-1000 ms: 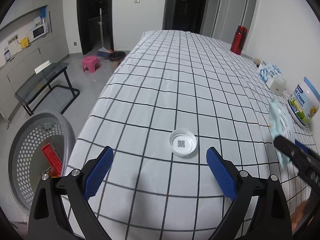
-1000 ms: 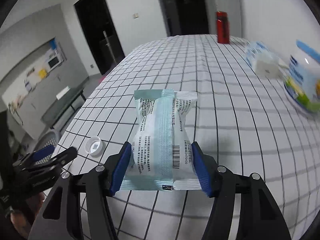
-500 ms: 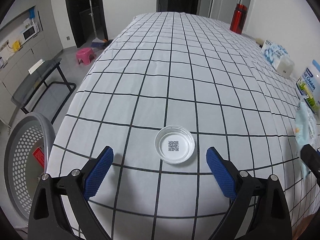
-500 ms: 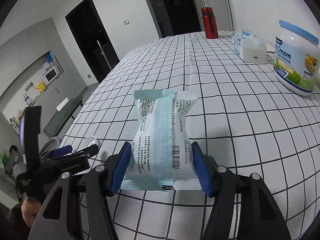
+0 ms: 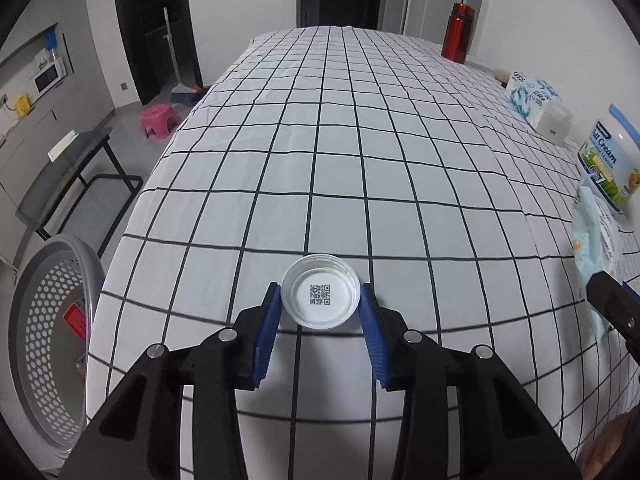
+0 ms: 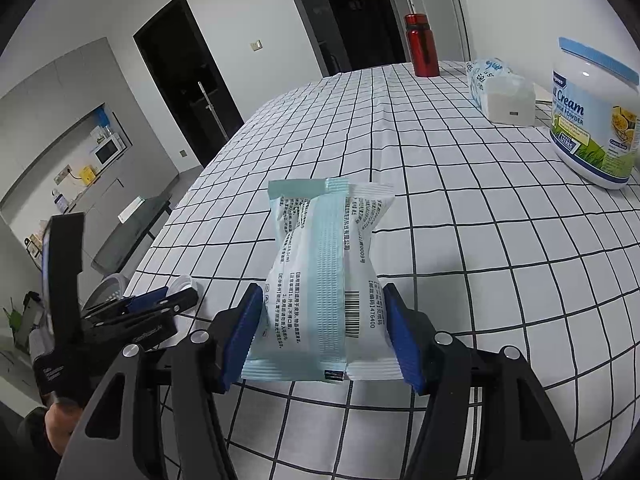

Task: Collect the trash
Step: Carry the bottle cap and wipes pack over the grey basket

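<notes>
Left wrist view, left to right: perforated grey basket (image 5: pixel 48 340) on the floor beside the table, presumably for trash; left gripper (image 5: pixel 320 304), jaws just closed, pads touching a white QR-coded lid (image 5: pixel 320 296) lying on the checked tablecloth (image 5: pixel 360 140). Right gripper (image 6: pixel 324 320) clamps a pale green wrapper (image 6: pixel 320 272), barcode "476400"; jar (image 6: pixel 592 120) reads "Cream Powder".

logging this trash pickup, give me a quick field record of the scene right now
surface: table with checked cloth
left gripper: jaws have just been closing, blue pads at both sides of the white lid, which lies on the cloth
right gripper: shut on the pale green packet, held above the cloth
bin: grey perforated basket on the floor off the table's left edge, a red item inside
other items: red bottle, milk powder tub
</notes>
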{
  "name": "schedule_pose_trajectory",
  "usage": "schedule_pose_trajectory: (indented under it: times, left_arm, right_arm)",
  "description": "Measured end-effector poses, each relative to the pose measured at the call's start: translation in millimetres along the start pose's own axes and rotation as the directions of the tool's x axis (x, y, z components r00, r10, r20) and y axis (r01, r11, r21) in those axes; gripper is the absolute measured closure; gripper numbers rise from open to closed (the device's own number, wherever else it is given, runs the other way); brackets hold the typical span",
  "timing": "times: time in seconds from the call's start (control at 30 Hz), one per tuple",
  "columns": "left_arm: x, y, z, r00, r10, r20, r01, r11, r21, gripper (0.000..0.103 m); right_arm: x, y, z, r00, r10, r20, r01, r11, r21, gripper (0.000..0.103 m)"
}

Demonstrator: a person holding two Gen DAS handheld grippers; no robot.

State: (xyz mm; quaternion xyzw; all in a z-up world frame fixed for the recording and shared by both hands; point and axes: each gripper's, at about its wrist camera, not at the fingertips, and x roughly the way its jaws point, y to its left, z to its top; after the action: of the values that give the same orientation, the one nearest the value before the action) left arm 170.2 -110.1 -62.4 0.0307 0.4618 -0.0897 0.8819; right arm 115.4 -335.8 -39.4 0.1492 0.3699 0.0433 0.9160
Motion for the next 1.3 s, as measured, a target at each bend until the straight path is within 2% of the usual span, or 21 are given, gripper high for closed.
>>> schedule_pose_trajectory:
  times: [0.33, 0.63, 1.0, 1.3]
  left_arm:
    - [-39.7, 17.8, -18.4, 0.999, 0.008, 0.046, -0.008, 1.0, 0.011, 0.064]
    - [-77.1, 55.3, -30.2, 0.995, 0.015, 0.099, -0.013, 1.0, -0.021, 0.064]
    - [-111.3, 115.3, -49.9, 0.989, 0.03, 0.144, -0.021, 0.998, -0.064, 0.064]
    - [-121.3, 187.5, -72.6, 0.986, 0.099, 0.135, -0.081, 0.988, -0.132, 0.064]
  right_arm:
    - [1.5, 8.3, 0.5, 1.0, -0.001, -0.001, 0.001, 1.0, -0.016, 0.044]
    - [-6.4, 39.2, 0.6, 1.0, -0.009, 0.009, 0.009, 0.997, -0.073, 0.044]
    - [-13.1, 118.0, -9.0, 0.998, 0.056, 0.001, -0.055, 0.986, -0.155, 0.044]
    - [9.3, 191.8, -23.8, 0.99, 0.132, -0.058, -0.142, 0.966, -0.215, 0.044]
